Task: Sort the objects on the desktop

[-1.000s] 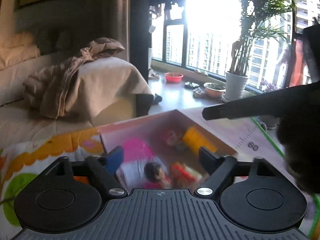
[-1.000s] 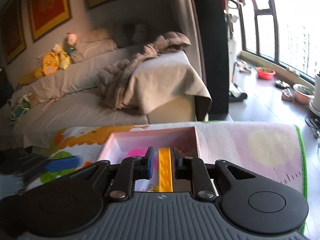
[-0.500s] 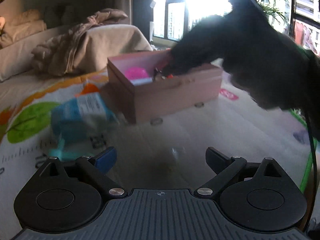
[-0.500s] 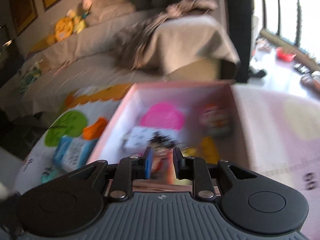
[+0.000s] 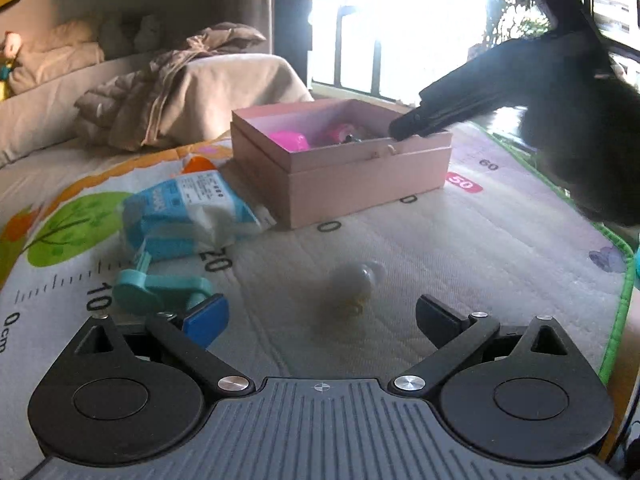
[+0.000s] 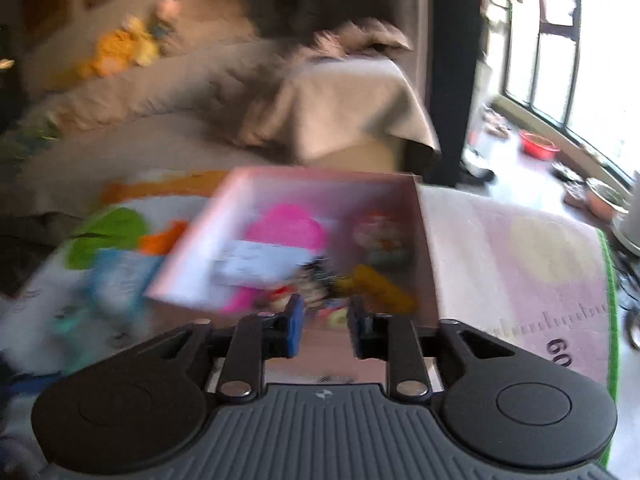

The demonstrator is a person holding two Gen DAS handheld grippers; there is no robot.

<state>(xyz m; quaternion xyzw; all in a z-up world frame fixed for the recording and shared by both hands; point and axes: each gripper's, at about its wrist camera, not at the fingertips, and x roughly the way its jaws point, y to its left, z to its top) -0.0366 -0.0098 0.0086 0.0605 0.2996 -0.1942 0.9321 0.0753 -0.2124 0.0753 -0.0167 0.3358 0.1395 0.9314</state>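
Jaws of the left gripper (image 5: 322, 320) stand wide apart and are opening, nothing between them, low over the patterned mat (image 5: 460, 248). At the mat's left edge lies a teal clip (image 5: 160, 290), touching the blue pad of the left finger, with a blue-and-white tissue pack (image 5: 188, 212) just behind it. A small clear bulb-like thing (image 5: 358, 280), blurred, sits on the mat ahead of the jaws. Toward the far edge stands the pink box (image 5: 360, 176) holding toys. The right gripper (image 6: 324, 326) reaches over the box's right near corner, its jaws opening, narrowly apart and empty.
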